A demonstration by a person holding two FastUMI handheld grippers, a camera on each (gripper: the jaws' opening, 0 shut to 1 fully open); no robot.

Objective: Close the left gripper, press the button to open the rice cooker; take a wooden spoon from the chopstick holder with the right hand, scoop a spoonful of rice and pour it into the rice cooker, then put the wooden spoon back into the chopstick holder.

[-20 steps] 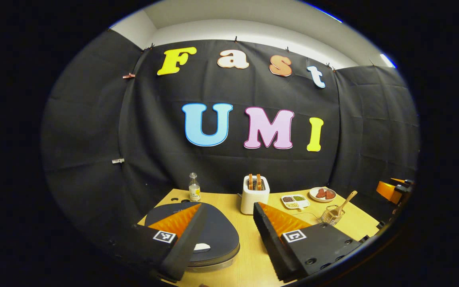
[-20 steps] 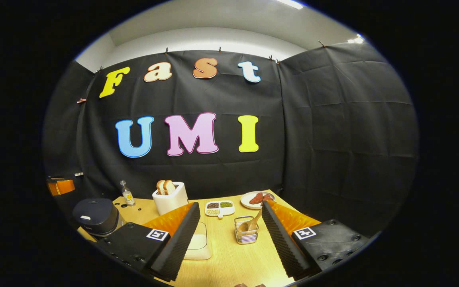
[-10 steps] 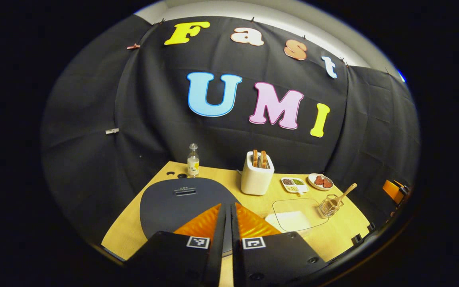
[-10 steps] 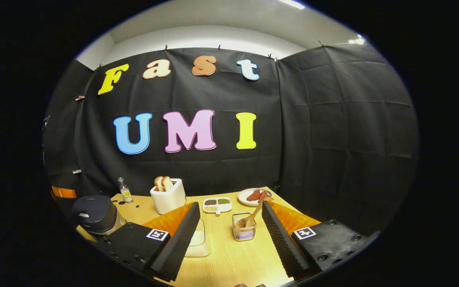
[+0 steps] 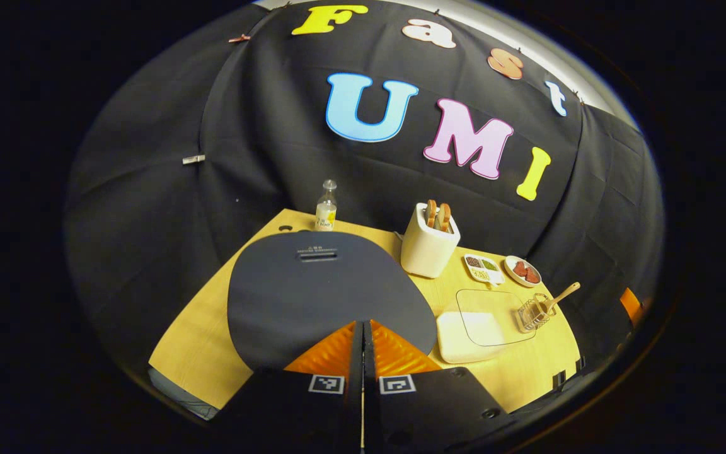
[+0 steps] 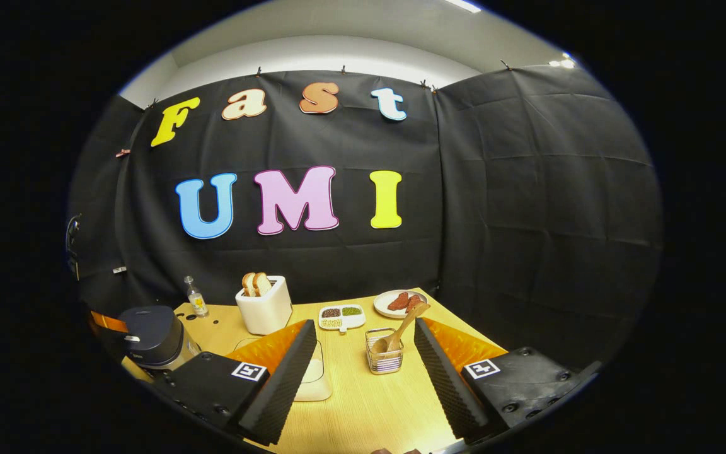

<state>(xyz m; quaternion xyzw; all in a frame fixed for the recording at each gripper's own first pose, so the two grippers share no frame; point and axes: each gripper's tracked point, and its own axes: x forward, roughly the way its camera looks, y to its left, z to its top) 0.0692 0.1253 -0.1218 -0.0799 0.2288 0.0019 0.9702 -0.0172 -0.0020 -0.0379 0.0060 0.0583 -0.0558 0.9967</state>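
Note:
The dark rice cooker (image 5: 325,290) sits with its lid down just beyond my left gripper (image 5: 363,328), whose fingers are pressed together with nothing between them, over the lid's near edge. In the right gripper view the cooker (image 6: 152,334) stands at the far left of the table, and the left gripper (image 6: 108,323) is by its front. A wooden spoon (image 6: 401,328) leans in the wire chopstick holder (image 6: 383,359), straight ahead of my open right gripper (image 6: 363,353). The glass dish of white rice (image 5: 473,325) lies between cooker and holder (image 5: 532,313).
On the wooden table (image 6: 363,410), a white toaster (image 6: 265,306) with two slices stands at the back, a small bottle (image 6: 195,297) to its left. A divided dish of beans (image 6: 341,315) and a plate of red pieces (image 6: 397,302) lie behind the holder.
My left gripper went from open to shut, then rose and tilted down over the cooker lid. The right gripper has drifted slightly toward the chopstick holder.

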